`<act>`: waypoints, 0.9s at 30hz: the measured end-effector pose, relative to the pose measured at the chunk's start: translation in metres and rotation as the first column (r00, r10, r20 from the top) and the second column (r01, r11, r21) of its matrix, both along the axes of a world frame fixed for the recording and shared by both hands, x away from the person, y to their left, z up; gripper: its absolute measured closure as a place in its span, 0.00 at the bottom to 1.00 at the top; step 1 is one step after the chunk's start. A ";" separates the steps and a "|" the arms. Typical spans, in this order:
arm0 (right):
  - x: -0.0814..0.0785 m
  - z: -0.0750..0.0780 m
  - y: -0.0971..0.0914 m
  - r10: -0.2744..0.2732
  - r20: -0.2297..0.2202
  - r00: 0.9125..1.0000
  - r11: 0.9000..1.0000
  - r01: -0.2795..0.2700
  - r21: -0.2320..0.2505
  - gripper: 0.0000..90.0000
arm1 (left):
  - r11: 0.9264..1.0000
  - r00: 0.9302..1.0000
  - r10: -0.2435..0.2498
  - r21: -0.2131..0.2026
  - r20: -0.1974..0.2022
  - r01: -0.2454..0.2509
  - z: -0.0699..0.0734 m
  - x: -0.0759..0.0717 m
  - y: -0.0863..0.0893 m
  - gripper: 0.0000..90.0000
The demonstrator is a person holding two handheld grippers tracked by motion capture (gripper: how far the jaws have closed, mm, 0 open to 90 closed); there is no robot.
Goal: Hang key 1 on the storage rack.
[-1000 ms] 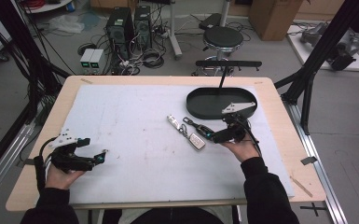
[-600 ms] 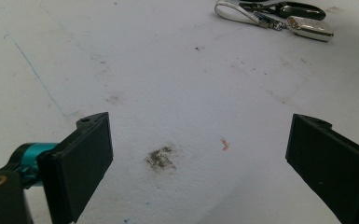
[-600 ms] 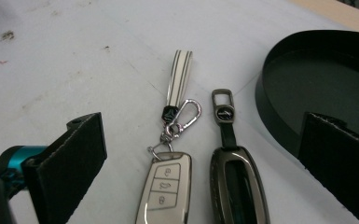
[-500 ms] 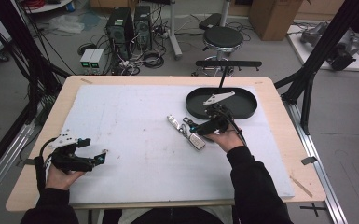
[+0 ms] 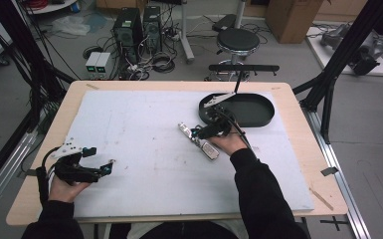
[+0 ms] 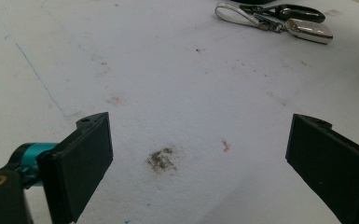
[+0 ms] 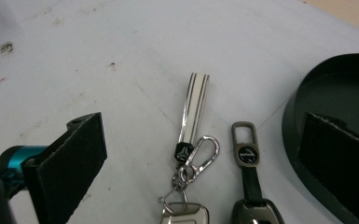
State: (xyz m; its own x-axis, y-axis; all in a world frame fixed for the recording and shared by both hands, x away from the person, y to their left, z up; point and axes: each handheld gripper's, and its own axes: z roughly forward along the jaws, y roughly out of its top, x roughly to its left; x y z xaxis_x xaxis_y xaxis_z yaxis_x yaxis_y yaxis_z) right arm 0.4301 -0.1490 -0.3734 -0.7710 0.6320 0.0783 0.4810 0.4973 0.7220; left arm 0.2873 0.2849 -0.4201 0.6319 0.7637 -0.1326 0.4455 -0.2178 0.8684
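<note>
Left gripper [image 5: 107,169]: fingers spread wide, empty, over bare white mat [image 6: 168,84] near the counter's [image 5: 298,107] front left edge.
Right gripper [image 5: 202,132]: fingers spread wide, empty.
Key fob [image 7: 185,215]: between right fingers, with strap [image 7: 192,109] ahead.
Second fob [image 7: 254,212]: beside it.
Black tray [image 7: 328,88]: just behind the right-hand finger.

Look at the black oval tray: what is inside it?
The black oval tray shows a bare dark floor, with no objects visible. Its near-left part is covered by the right tool, so that part cannot be checked.
</note>
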 end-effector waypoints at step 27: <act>0.030 -0.040 0.053 0.019 -0.103 0.995 0.994 -0.030 -0.107 0.08 | 1.000 1.000 -0.010 -0.006 -0.012 0.009 -0.002 0.002 -0.001 0.09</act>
